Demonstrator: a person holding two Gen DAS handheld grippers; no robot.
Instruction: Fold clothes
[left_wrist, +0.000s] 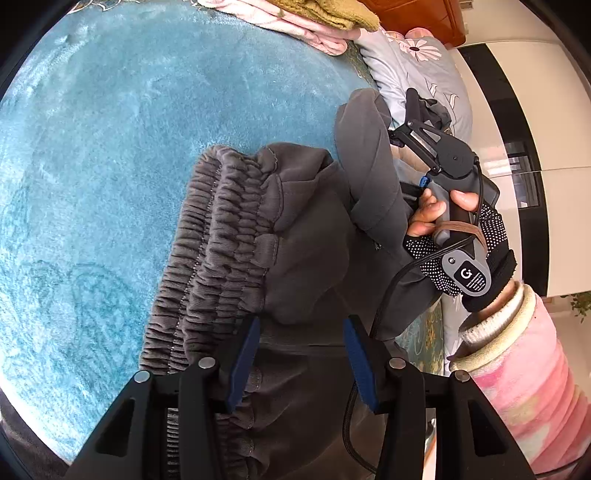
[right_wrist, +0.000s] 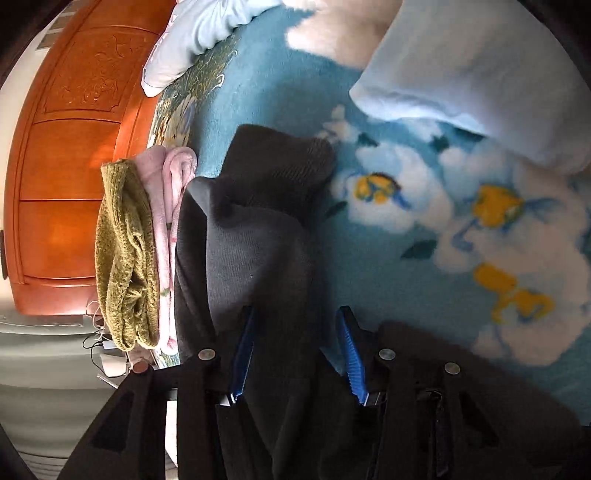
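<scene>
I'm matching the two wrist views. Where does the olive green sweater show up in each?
Left wrist: olive green sweater at the top edge, on the pink clothes.
Right wrist: olive green sweater at left-centre, beside the pink clothes.
Shared landmark: the grey pants on the blue blanket.

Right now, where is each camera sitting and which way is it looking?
Left wrist: sits on the left gripper, looking along its open fingers down at the grey pants on the blue blanket; the right hand with its gripper shows.
Right wrist: sits on the right gripper, looking across the bed past the pants toward the wooden headboard; only its own fingers show.
Shared: the pants, blanket, and the green and pink clothes pile.
</scene>
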